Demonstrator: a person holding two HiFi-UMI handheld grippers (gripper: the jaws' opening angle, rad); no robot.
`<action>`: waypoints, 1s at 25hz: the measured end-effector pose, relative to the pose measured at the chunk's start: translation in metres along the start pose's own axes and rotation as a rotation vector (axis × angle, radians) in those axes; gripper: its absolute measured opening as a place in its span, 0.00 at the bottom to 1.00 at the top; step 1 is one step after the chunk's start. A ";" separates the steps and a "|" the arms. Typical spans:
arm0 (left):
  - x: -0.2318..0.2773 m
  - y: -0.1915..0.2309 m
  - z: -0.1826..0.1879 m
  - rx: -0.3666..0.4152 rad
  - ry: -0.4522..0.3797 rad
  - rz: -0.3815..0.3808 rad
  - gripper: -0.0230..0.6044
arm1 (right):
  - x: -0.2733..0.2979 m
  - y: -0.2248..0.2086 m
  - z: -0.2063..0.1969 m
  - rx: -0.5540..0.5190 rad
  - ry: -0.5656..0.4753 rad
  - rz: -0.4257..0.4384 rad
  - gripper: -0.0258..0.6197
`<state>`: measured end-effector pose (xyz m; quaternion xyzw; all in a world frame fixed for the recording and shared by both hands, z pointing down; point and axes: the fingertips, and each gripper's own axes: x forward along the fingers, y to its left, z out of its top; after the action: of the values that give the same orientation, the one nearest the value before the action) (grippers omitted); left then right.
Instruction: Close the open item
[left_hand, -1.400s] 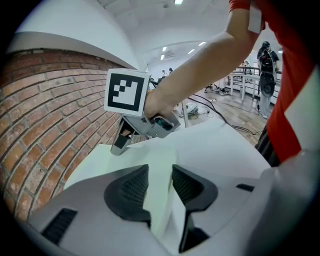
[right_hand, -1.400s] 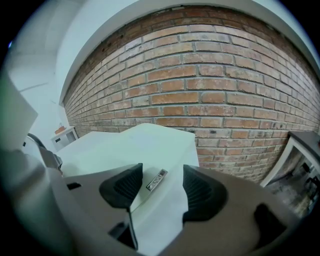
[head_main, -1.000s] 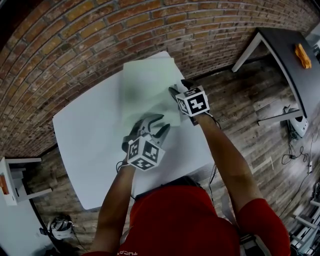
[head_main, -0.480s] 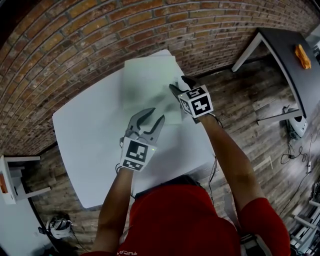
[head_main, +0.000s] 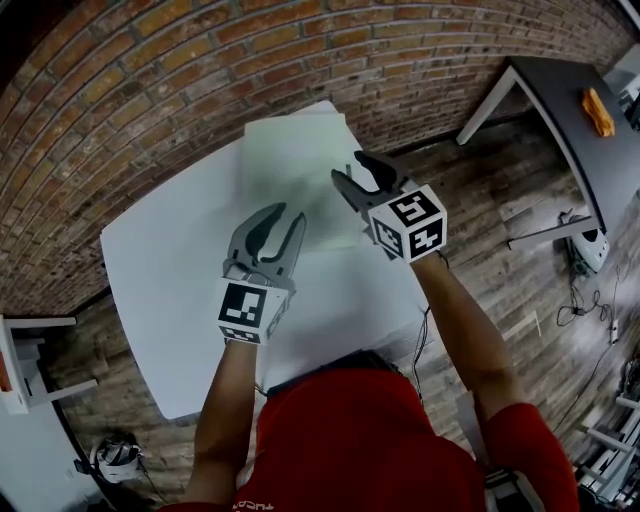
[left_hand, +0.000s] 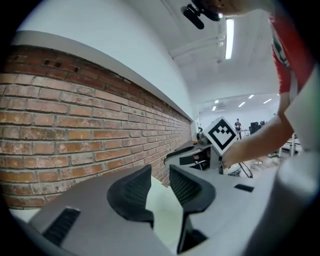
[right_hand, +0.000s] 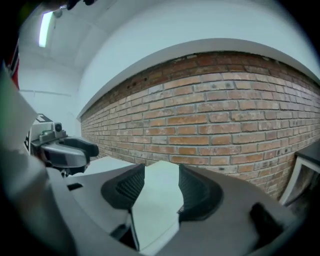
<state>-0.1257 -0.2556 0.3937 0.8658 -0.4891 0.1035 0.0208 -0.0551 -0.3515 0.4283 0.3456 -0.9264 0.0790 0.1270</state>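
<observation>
Both grippers have come up off the white table (head_main: 165, 275) and sit larger in the head view than a second ago, and the left gripper (head_main: 275, 215) has slid toward the table's left while its jaws narrow. From that view the pale green flat item (head_main: 295, 160) lies on the far half of the table, its longer side running away from the person toward the brick wall (head_main: 150, 70). It lies ahead of and below both pairs of tongs. The left tips are over its near-left part and the right gripper (head_main: 357, 172) over its right edge, so neither looks clearly nearer. Whether it is folded shut I cannot tell. Seen from the left gripper view, the left gripper (left_hand: 160, 182) is closing on nothing, with the pale item (left_hand: 162, 212) visible only beyond the gap, and the right gripper's marker cube (left_hand: 221, 134) is off to the right. Seen from the right gripper view, the right gripper (right_hand: 161, 182) has its jaws apart and empty, while the item (right_hand: 155, 212) stretches straight ahead toward the wall
</observation>
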 end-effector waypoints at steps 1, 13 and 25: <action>-0.002 0.002 0.005 -0.010 -0.020 0.005 0.23 | -0.005 0.004 0.007 0.000 -0.021 0.005 0.39; -0.031 0.002 0.075 -0.074 -0.215 0.020 0.16 | -0.067 0.059 0.076 -0.022 -0.207 0.109 0.30; -0.061 -0.019 0.114 -0.038 -0.306 0.005 0.10 | -0.114 0.105 0.104 -0.171 -0.321 0.123 0.12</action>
<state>-0.1220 -0.2095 0.2715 0.8696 -0.4908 -0.0389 -0.0378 -0.0601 -0.2268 0.2903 0.2845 -0.9575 -0.0483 0.0012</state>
